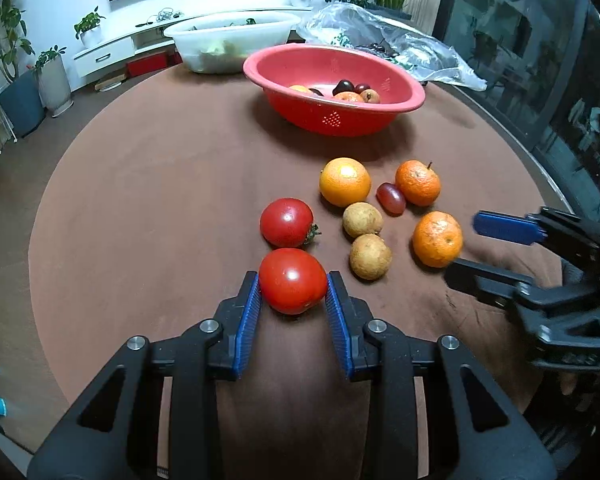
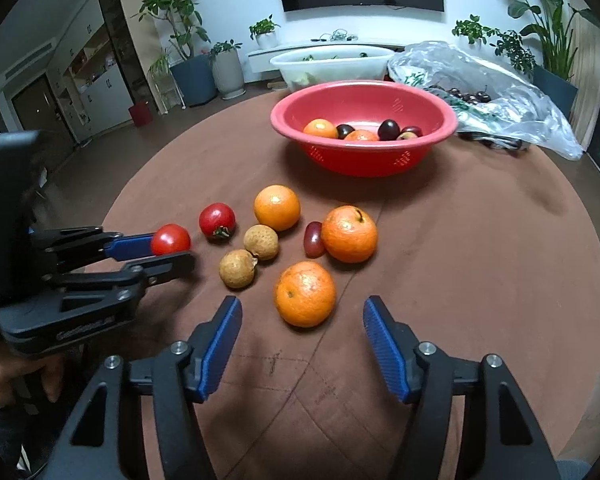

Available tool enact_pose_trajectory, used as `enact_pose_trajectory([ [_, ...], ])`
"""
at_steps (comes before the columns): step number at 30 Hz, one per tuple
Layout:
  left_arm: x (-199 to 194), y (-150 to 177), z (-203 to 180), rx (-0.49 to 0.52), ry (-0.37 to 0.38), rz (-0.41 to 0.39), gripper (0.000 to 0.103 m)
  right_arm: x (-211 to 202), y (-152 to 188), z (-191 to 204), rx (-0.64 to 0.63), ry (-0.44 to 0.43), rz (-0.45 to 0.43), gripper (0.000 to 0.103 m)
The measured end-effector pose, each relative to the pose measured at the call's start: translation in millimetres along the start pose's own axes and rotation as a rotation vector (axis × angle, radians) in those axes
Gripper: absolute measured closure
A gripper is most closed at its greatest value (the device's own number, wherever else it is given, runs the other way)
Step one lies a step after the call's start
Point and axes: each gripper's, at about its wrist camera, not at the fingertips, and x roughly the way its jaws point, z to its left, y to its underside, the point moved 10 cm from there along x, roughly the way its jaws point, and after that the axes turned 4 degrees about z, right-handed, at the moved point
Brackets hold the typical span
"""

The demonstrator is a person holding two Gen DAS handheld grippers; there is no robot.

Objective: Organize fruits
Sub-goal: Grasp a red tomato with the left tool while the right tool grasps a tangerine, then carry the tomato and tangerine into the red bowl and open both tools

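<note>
Left gripper (image 1: 293, 282) clamps a tomato (image 1: 292, 281) on the round brown surface (image 1: 160, 200). Right gripper (image 2: 302, 312) stands apart, a mandarin (image 2: 305, 294) just ahead, untouched. Red colander (image 2: 364, 136) lies farther ahead; potted plants line the white wall beyond.

The white tub (image 1: 228, 46) hides its leafy contents behind cloudy walls; dark fruit inside the plastic bag (image 2: 496, 88) is too small to name.

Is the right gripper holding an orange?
No, the right gripper stands open with its pads clear of the orange, which sits on the table just beyond them.
</note>
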Motion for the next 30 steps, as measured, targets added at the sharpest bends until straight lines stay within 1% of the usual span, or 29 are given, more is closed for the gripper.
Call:
enact_pose_trajectory([
  [5,-4,7,-4,-0.009,0.016,0.000,0.072,12,-5,1,-0.019,0.023,0.022,0.043],
  [7,-3,10,-7,-0.008,0.021,0.003,0.072,18,-5,0,-0.025,0.033,0.041,0.049],
  [14,-3,12,-9,-0.012,0.027,-0.001,0.072,28,0,-2,-0.050,0.061,0.069,0.059],
  [16,-3,12,-10,-0.012,0.027,0.000,0.072,28,0,-2,-0.054,0.062,0.065,0.062],
  [19,-2,12,-10,-0.014,0.027,0.001,0.072,27,0,-2,-0.055,0.060,0.063,0.064],
  [30,-5,6,-7,-0.026,0.026,-0.011,0.072,12,-4,2,-0.051,0.057,0.047,0.064],
])
